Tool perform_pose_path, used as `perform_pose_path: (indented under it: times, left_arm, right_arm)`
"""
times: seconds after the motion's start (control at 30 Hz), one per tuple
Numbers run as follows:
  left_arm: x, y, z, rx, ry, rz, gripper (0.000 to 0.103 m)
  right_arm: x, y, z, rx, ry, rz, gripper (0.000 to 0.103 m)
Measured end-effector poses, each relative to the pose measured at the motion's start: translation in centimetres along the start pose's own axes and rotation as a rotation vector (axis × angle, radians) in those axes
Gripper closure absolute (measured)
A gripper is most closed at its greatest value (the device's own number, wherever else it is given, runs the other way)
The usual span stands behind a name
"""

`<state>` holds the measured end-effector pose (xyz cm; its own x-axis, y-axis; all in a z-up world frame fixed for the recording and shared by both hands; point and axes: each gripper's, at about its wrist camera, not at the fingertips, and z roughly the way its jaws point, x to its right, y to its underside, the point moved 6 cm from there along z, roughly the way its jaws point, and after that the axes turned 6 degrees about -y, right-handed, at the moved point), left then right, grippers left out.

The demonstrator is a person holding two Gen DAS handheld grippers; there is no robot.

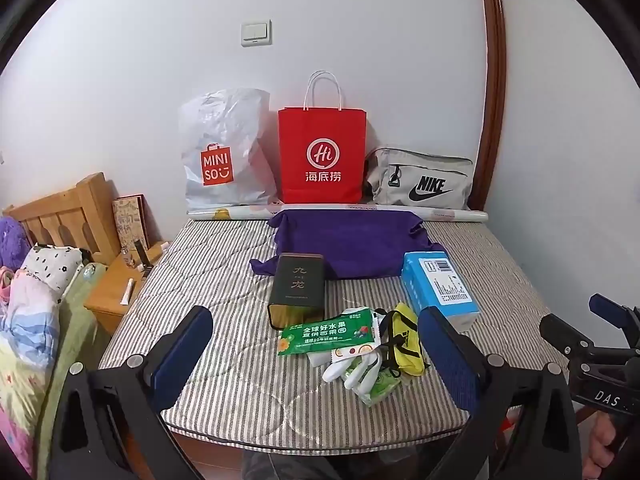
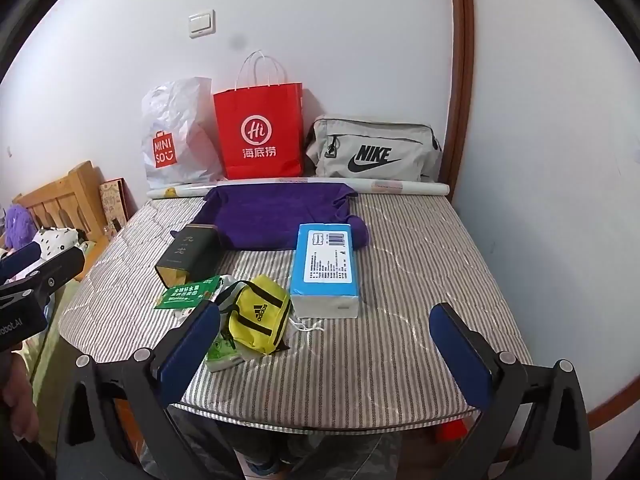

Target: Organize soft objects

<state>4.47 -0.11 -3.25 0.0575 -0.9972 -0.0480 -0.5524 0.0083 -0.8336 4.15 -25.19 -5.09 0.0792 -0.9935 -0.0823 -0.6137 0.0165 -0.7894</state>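
Left wrist view. Left gripper [image 1: 320,360]: jaws spread wide, empty, hovering at the lower frame over the striped mattress [image 1: 224,288]. Between the fingers, centre-low: green packet [image 1: 326,334], white glove [image 1: 354,368], yellow pouch [image 1: 404,340], clustered and touching. Above them, a dark box [image 1: 298,284] and a blue tissue pack [image 1: 440,286], both at the near edge of a purple cloth [image 1: 348,240]. Against the wall, upper centre: white plastic bag [image 1: 228,152], red paper bag [image 1: 322,156], grey bag [image 1: 420,180].

Right wrist view. Right gripper [image 2: 324,352]: jaws spread wide, empty. Yellow pouch [image 2: 260,316] just right of its left finger; tissue pack [image 2: 324,268] at centre; left gripper at the left edge.
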Motion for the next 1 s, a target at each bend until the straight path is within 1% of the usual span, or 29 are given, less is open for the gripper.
perform_pose_path:
  times: [1.0]
  left_arm:
    - [-0.23,-0.13,-0.36,-0.004,0.000,0.007,0.000]
  right_arm:
    - [-0.33,0.09,-0.17,0.004,-0.001,-0.006,0.000]
